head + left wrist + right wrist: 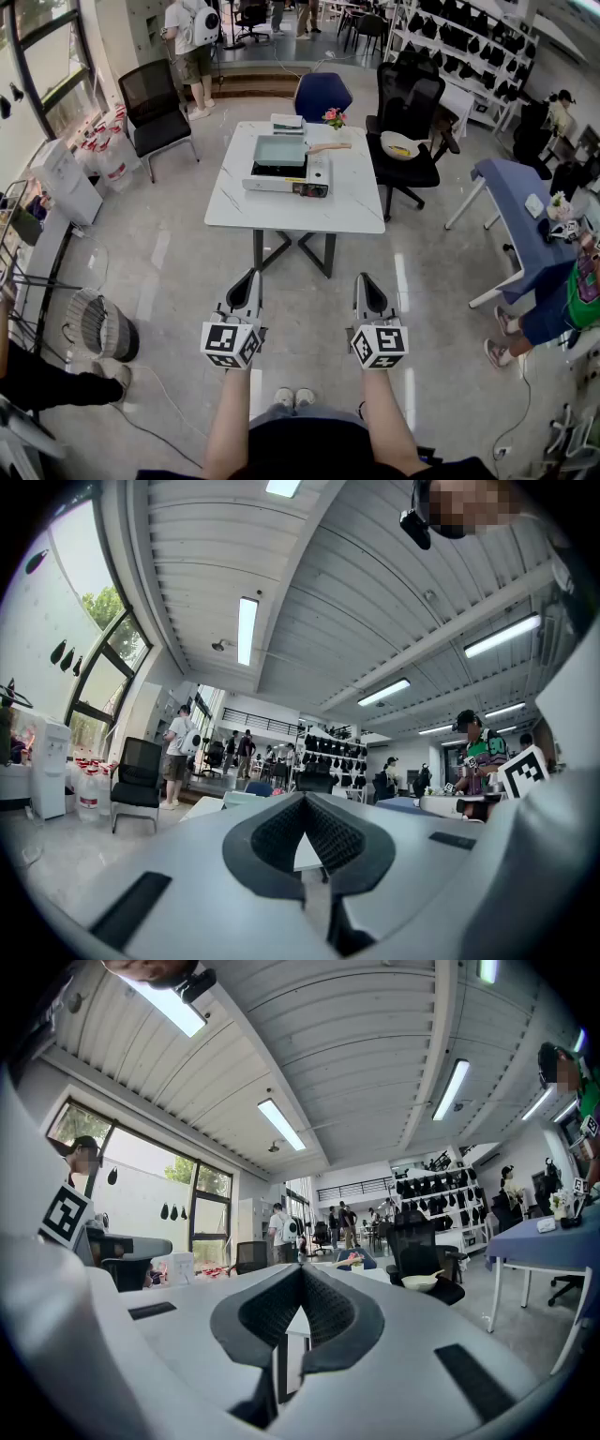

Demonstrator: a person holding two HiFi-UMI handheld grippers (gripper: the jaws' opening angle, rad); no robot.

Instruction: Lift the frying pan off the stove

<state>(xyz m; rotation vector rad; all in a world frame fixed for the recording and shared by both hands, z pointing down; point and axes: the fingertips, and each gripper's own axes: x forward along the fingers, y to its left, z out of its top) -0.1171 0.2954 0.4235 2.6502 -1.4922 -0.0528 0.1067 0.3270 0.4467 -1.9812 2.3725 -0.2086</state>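
- In the head view, the frying pan (pixel 279 150) covers the burner of the stove (pixel 281 181), and the inside of the pan is too small to read.
- In the left gripper view, the body of the left gripper (pixel 305 796) hides most of the tabletop (pixel 203 807).
- In the right gripper view, the right gripper (pixel 300 1267) blocks the tabletop likewise.
- A person (pixel 553 305) is cut off by the head view's right edge.

One frying pan (pixel 279 150), one stove (pixel 317 178), one table (pixel 356 208), two tools (pixel 249 275) (pixel 365 278), perhaps three chairs (pixel 153 105) (pixel 322 94) (pixel 410 98) beside it
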